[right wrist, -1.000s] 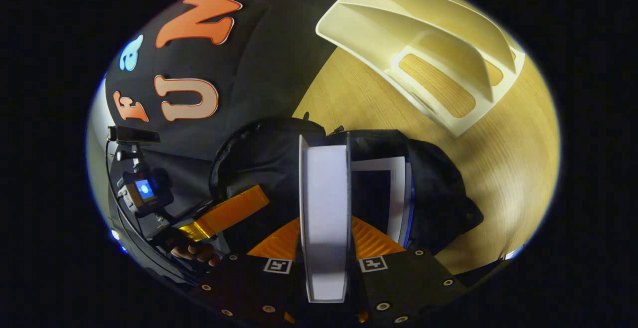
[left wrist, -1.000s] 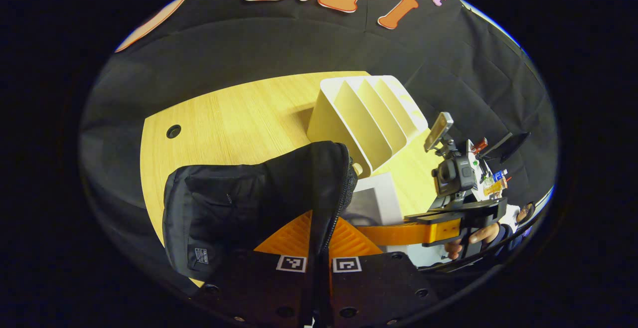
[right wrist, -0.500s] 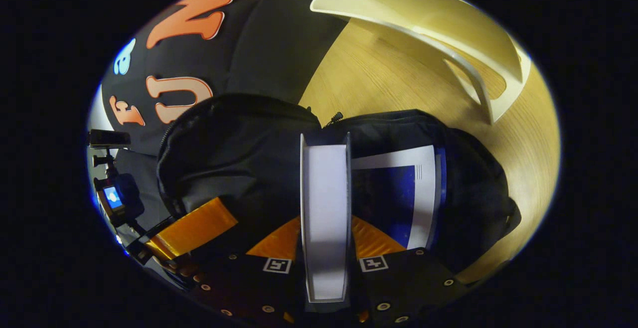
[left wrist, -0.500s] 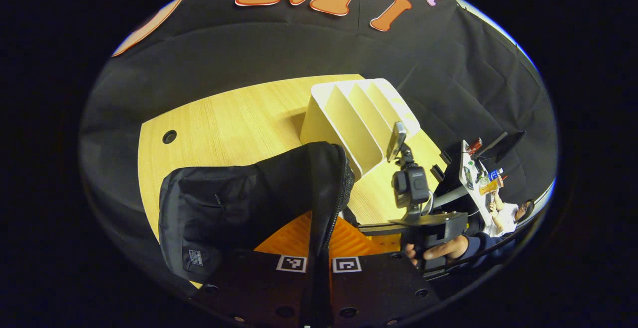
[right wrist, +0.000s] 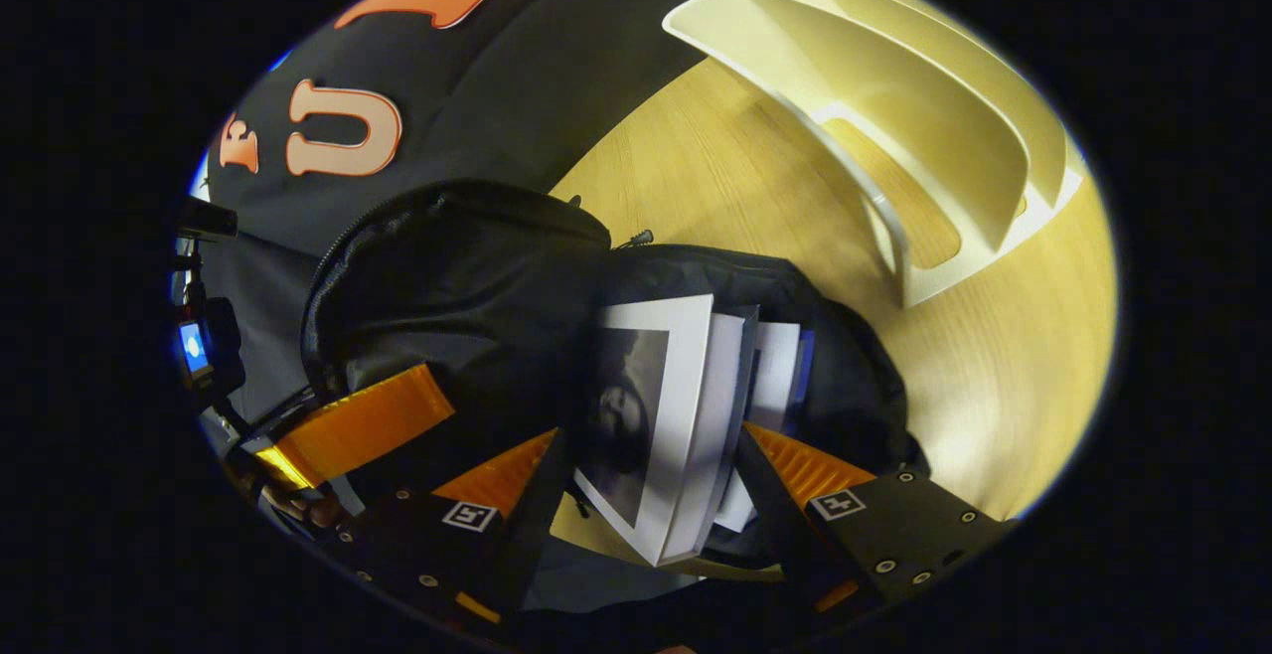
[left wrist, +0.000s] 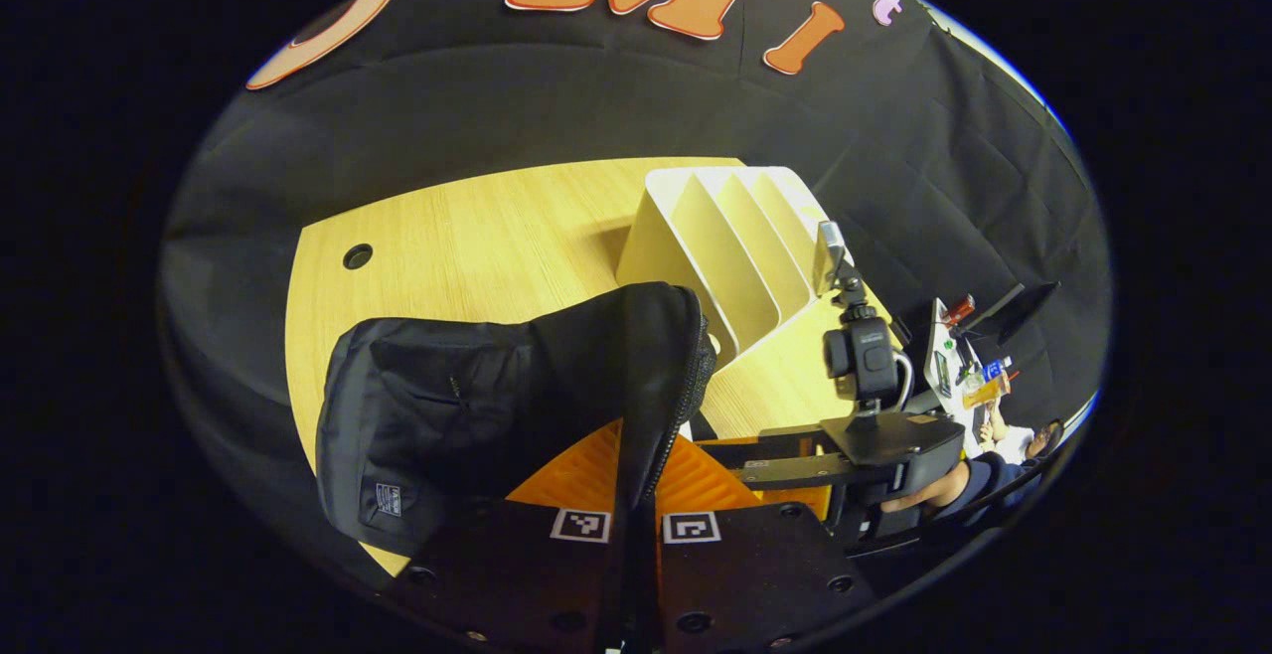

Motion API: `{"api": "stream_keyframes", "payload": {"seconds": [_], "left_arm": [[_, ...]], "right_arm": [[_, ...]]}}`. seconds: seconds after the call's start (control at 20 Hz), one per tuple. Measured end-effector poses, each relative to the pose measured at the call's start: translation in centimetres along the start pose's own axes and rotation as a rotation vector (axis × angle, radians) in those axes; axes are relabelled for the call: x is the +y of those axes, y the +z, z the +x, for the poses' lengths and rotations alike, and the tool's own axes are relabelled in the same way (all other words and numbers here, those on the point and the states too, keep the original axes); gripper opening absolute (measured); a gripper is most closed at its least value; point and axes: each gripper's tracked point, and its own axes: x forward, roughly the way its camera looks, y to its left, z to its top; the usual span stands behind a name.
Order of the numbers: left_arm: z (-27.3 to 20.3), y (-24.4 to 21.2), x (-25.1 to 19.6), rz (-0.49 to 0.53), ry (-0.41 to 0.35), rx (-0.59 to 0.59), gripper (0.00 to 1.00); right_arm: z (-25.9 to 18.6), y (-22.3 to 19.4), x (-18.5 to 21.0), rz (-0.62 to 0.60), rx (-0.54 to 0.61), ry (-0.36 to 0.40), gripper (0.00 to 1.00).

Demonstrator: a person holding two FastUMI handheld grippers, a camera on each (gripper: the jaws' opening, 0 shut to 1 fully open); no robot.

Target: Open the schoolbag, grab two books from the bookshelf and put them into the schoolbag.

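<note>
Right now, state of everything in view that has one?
Schoolbag: open, flap held up.
Left gripper: shut on the schoolbag's zipper edge.
Right gripper: open, fingers spread either side of the grey-cover book.
Grey-cover book: tilted, standing in the bag mouth.
Blue-cover book: inside the bag, behind the first.
Bookshelf: slots empty.

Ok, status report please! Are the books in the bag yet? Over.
Left gripper shut on schoolbag rim. Right gripper open around second book, sliding in beside first book. Bookshelf empty. Over.
</note>
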Motion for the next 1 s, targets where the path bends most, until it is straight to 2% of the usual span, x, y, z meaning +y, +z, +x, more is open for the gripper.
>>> {"api": "stream_keyframes", "payload": {"seconds": [0.3, 0.35, 0.4, 0.45, 0.55, 0.6, 0.65, 0.7, 0.75, 0.85, 0.9, 0.95, 1.0], "left_arm": [[1.0, -1.3, -2.0, -0.043, 0.004, 0.013, 0.13], [1.2, -1.4, -2.8, -0.036, -0.011, 0.014, 0.22], [1.5, -1.6, -3.7, -0.024, -0.023, 0.016, 0.22], [1.8, -1.6, -4.5, -0.015, -0.022, 0.018, 0.42], [2.4, -1.8, -5.8, -0.003, -0.017, 0.021, 0.60], [2.5, -1.8, -6.8, -0.001, -0.019, 0.016, 0.56], [2.7, -1.5, -7.7, -0.002, -0.018, 0.011, 0.63], [2.9, -1.2, -8.5, 0.002, -0.016, 0.002, 0.66], [2.9, -0.8, -9.2, 0.008, -0.011, -0.005, 0.75], [3.6, 0.0, -10.1, 0.034, 0.035, -0.027, 0.80], [4.0, 0.6, -10.6, 0.047, 0.065, -0.040, 0.84], [4.3, 1.3, -11.1, 0.060, 0.095, -0.060, 0.94], [4.4, 2.0, -11.8, 0.069, 0.121, -0.087, 0.95]], "right_arm": [[-5.3, 3.6, -1.7, -0.093, -0.110, -0.044, 0.98], [-6.4, 4.5, -1.5, -0.105, -0.135, -0.026, 0.98], [-7.4, 5.3, -1.9, -0.114, -0.157, -0.041, 0.98], [-8.4, 6.1, -2.5, -0.131, -0.180, -0.058, 0.98], [-10.3, 7.8, -3.5, -0.160, -0.217, -0.085, 0.98], [-11.3, 8.5, -3.9, -0.167, -0.235, -0.093, 0.98], [-12.2, 9.2, -4.1, -0.177, -0.249, -0.091, 0.98], [-13.1, 9.8, -4.6, -0.187, -0.265, -0.102, 0.98], [-14.0, 10.4, -5.0, -0.203, -0.279, -0.107, 0.98], [-15.7, 11.7, -6.2, -0.232, -0.310, -0.130, 0.98], [-16.6, 12.5, -6.6, -0.244, -0.326, -0.138, 0.98], [-17.5, 13.2, -6.9, -0.259, -0.339, -0.140, 0.98], [-18.4, 13.6, -7.3, -0.281, -0.352, -0.146, 0.98]]}}
